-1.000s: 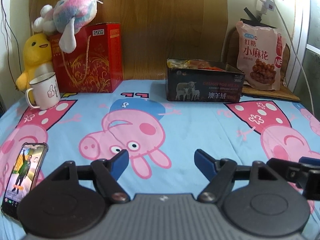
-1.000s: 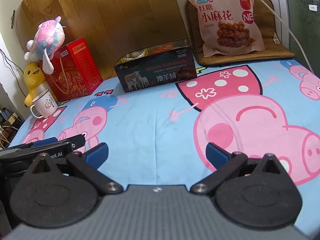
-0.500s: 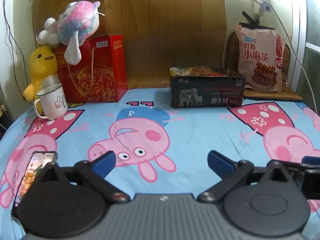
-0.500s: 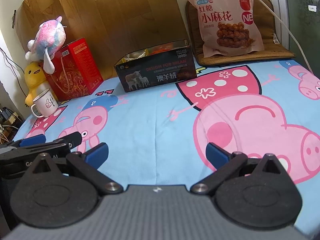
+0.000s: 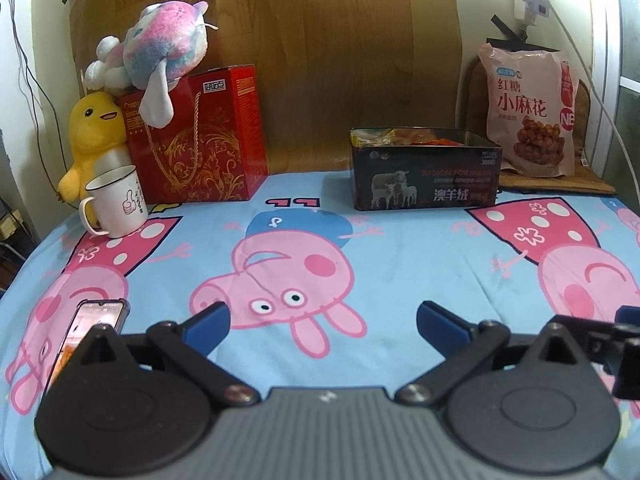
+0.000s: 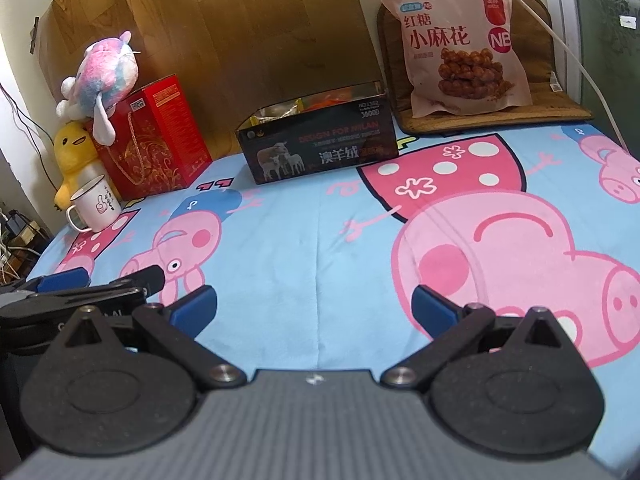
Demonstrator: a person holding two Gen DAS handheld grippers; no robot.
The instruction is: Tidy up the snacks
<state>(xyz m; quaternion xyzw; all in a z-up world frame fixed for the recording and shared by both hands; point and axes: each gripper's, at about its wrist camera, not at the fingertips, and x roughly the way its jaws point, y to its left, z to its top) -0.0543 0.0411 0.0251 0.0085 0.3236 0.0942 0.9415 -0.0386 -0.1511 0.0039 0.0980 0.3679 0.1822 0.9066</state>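
Note:
A black box [image 5: 424,174] [image 6: 320,148] with sheep on its side stands at the back of the bed, with snack packets showing inside it. A pink snack bag [image 5: 530,110] [image 6: 460,40] leans on a woven mat to its right. My left gripper [image 5: 322,322] hangs low over the pig-print sheet near the front edge, open, with nothing between its blue pads. My right gripper [image 6: 314,306] is beside it on the right, also open and empty. Both are far from the box and bag.
A red gift box [image 5: 200,136] stands at the back left with a pastel plush [image 5: 164,48] on top, a yellow duck plush [image 5: 94,136] and a white mug [image 5: 116,202] beside it. A phone [image 5: 90,330] lies on the sheet at the front left. A white cable [image 5: 592,92] hangs at right.
My left gripper's jaws have spread wider apart, and its view has tipped up slightly. The right gripper has stayed as it was.

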